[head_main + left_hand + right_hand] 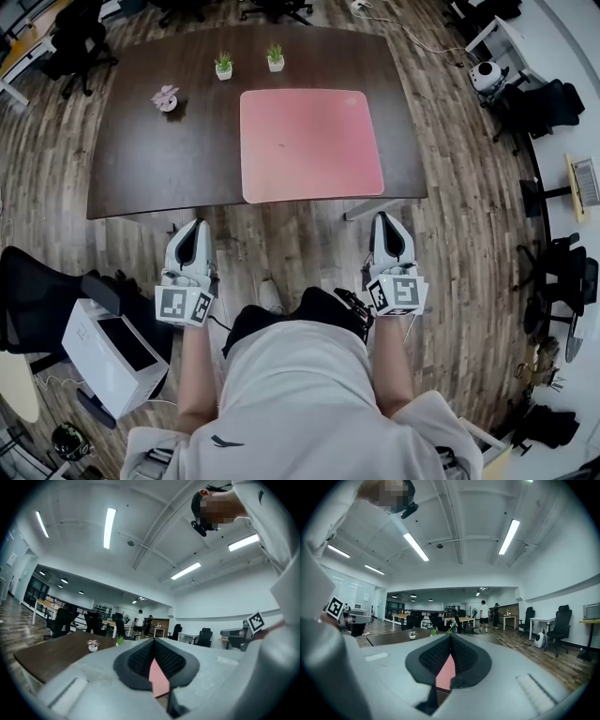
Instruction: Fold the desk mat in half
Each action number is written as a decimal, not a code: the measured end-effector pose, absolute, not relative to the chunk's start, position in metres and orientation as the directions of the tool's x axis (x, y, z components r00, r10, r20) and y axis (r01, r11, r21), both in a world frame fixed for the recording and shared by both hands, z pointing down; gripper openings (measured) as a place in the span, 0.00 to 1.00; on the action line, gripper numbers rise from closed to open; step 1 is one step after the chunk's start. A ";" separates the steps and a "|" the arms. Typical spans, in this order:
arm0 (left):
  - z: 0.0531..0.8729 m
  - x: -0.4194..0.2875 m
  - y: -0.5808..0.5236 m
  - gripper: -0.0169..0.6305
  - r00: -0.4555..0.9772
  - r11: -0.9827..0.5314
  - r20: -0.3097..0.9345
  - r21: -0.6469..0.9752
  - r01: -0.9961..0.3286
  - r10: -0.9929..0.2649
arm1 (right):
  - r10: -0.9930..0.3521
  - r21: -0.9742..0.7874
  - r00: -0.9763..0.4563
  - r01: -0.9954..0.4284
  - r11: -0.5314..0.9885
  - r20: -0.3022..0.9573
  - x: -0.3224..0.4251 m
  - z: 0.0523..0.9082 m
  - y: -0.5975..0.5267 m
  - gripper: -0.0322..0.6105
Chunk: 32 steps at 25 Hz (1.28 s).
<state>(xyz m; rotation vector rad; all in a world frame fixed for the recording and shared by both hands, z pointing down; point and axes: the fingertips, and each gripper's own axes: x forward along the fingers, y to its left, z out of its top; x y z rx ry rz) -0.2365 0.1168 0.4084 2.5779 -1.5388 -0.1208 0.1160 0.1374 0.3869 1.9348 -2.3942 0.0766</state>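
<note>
On the dark table (159, 159) lies the pink desk mat (310, 144). It is flat and open, not folded. Its near edge runs right along the table's near edge. Its right edge sits close to the table's right side. On the mat's left there is a wide bare part of the table with lots of room.

Two little green plants (224, 66) stand just past the mat's far edge, not touching it. A small pink plant (166, 97) stands off to the left, well away from the mat.

The person stands back from the table. The left gripper (193, 230) and the right gripper (384, 223) are both over the wood floor (291, 244), in front of the table's near edge. They touch nothing. Both have their jaws squeezed together with nothing held. The right gripper lines up with the mat's right edge. The left gripper is a bit left of the mat's left edge.
</note>
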 end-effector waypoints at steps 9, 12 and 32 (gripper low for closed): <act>0.407 -0.231 0.103 0.03 0.483 -0.477 0.009 0.142 -0.868 -0.876 | -0.977 -0.018 -0.201 -0.980 0.200 0.073 0.115 0.391 0.128 0.05; 0.407 -0.224 0.096 0.03 0.474 -0.468 0.015 0.133 -0.873 -0.880 | -0.976 -0.027 -0.209 -0.978 0.207 0.068 0.123 0.391 0.118 0.05; 0.404 -0.169 0.014 0.03 0.388 -0.383 0.034 0.100 -0.918 -0.921 | -0.960 -0.041 -0.269 -0.963 0.266 0.084 0.198 0.393 0.005 0.05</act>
